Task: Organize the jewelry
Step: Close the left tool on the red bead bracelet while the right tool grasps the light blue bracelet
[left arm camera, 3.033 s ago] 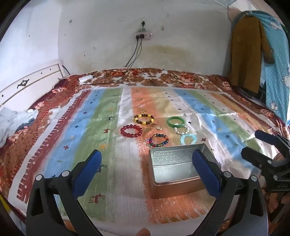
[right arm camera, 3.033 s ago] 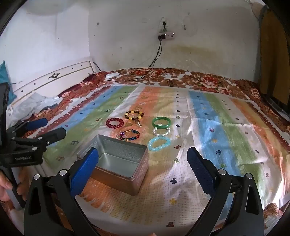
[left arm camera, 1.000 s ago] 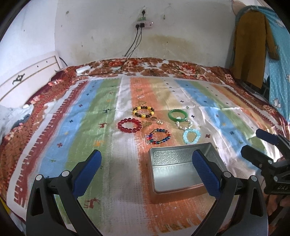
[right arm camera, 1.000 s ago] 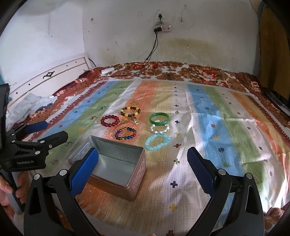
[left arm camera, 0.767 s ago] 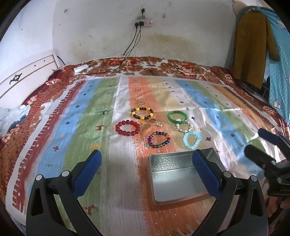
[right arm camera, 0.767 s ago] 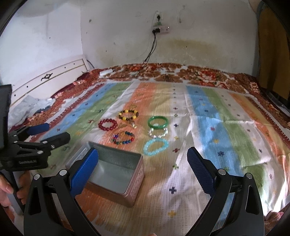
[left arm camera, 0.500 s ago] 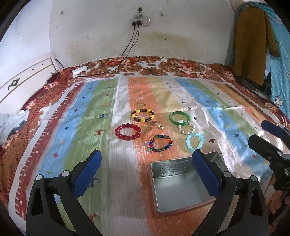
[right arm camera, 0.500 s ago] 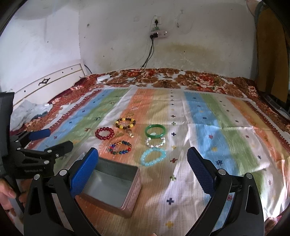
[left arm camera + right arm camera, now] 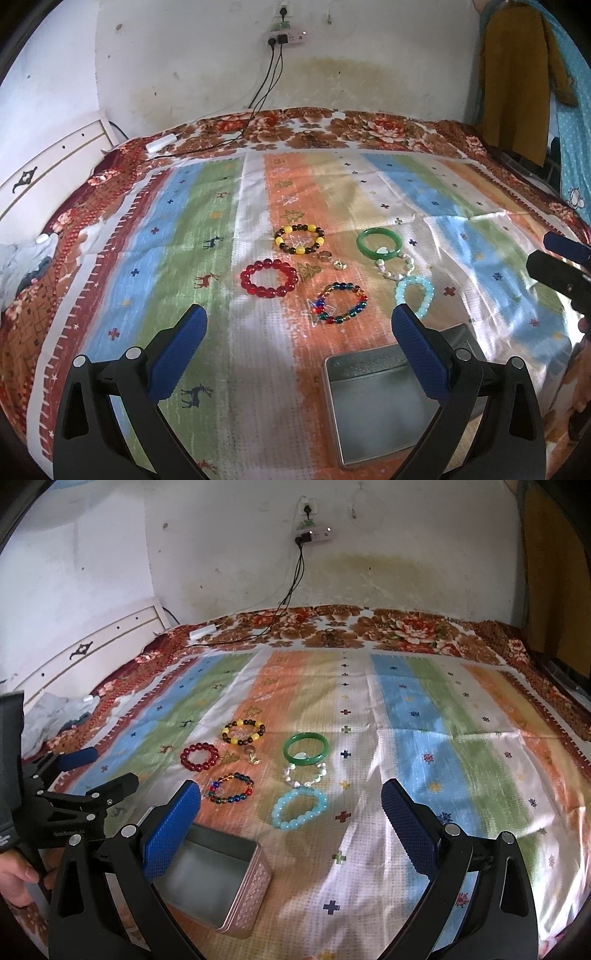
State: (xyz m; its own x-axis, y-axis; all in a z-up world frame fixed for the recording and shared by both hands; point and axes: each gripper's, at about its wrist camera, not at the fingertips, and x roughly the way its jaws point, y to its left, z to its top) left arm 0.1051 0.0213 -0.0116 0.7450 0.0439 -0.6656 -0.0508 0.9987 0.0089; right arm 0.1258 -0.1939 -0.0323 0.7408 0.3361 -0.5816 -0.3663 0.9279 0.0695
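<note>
Several bracelets lie on a striped cloth: a red bead bracelet (image 9: 269,278) (image 9: 199,756), a yellow-brown bead bracelet (image 9: 299,239) (image 9: 243,732), a green bangle (image 9: 379,242) (image 9: 306,753), a multicoloured bead bracelet (image 9: 341,303) (image 9: 232,787), a pearl bracelet (image 9: 395,266) (image 9: 304,774) and a light blue bead bracelet (image 9: 415,295) (image 9: 300,808). An open, empty metal tin (image 9: 384,402) (image 9: 207,878) stands nearest me. My left gripper (image 9: 295,339) is open and empty, short of the bracelets. My right gripper (image 9: 291,816) is open and empty over the light blue bracelet.
Small rings and a charm (image 9: 331,259) lie between the bracelets. The cloth covers a bed with a floral blanket (image 9: 332,129) at the far side, a white headboard (image 9: 48,173) at the left, cables to a wall socket (image 9: 282,35), and hanging clothes (image 9: 517,74) at the right.
Both grippers have moved forward and higher over the bed, so the bracelets sit closer and the tin lies lower in each view. Both stay open and empty.
</note>
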